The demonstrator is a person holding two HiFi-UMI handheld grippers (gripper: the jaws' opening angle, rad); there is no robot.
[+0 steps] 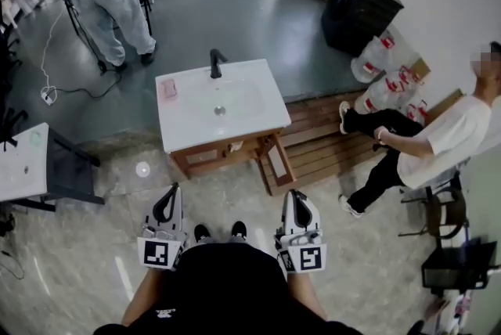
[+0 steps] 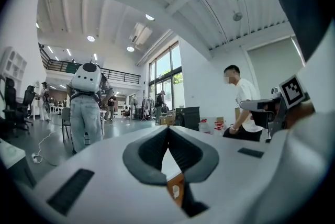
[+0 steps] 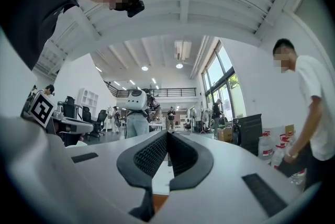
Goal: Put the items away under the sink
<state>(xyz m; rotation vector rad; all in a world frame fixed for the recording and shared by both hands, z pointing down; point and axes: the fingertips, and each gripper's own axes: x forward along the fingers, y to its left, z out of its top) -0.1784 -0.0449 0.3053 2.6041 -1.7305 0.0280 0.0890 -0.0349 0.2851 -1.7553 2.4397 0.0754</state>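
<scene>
My left gripper (image 1: 173,189) and right gripper (image 1: 292,194) sit near my body, each with its jaws pressed together on nothing. Farther off, centred between them and well apart, stands the sink (image 1: 192,126) on its wooden cabinet (image 1: 210,159). A pink item (image 1: 167,89) lies on the sink's far-left corner.

floor (image 1: 235,204) clear before sink cabinet (image 1: 205,157); open door (image 1: 279,163) juts out

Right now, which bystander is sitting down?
The person in the white T-shirt on the right; the one in jeans beyond the sink stands.
</scene>
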